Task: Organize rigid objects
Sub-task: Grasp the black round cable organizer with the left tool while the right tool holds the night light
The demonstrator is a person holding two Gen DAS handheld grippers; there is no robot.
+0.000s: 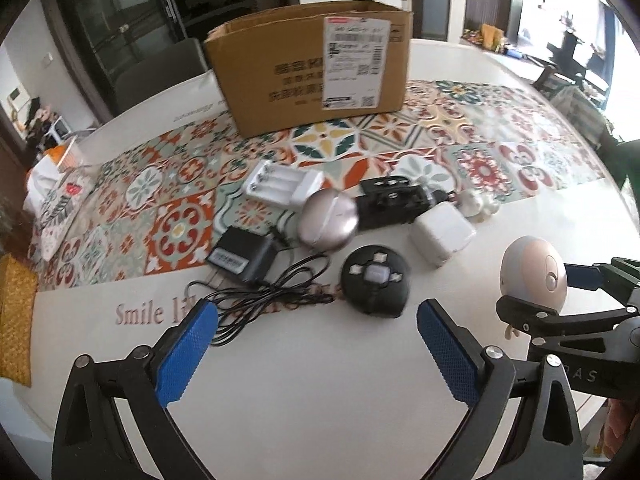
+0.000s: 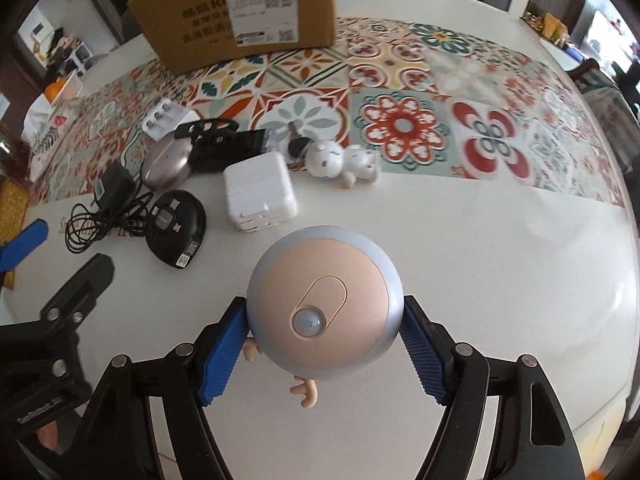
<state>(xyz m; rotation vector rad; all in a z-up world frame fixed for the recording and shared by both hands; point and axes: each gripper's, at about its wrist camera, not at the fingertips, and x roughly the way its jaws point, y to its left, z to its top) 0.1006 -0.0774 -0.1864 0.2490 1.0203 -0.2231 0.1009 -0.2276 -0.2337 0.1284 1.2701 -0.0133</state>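
Note:
My right gripper (image 2: 324, 344) is shut on a round pink-and-silver sensor light (image 2: 325, 312) with small feet, held just above the white table; it also shows in the left wrist view (image 1: 534, 276). My left gripper (image 1: 318, 344) is open and empty, near a black round disc (image 1: 375, 280). An open cardboard box (image 1: 312, 68) stands at the back on the patterned mat. Between lie a white battery charger (image 1: 280, 185), a silver oval case (image 1: 330, 220), a black adapter with cord (image 1: 240, 260), a white power brick (image 1: 442, 234), a black clamp (image 1: 394, 200) and a white figurine (image 2: 340, 158).
A patterned mat (image 2: 440, 92) covers the far half of the white table (image 2: 500, 248). A woven yellow mat (image 1: 14, 312) and a printed bag (image 1: 56, 208) lie at the left edge. A dark chair (image 1: 160, 68) stands behind the box.

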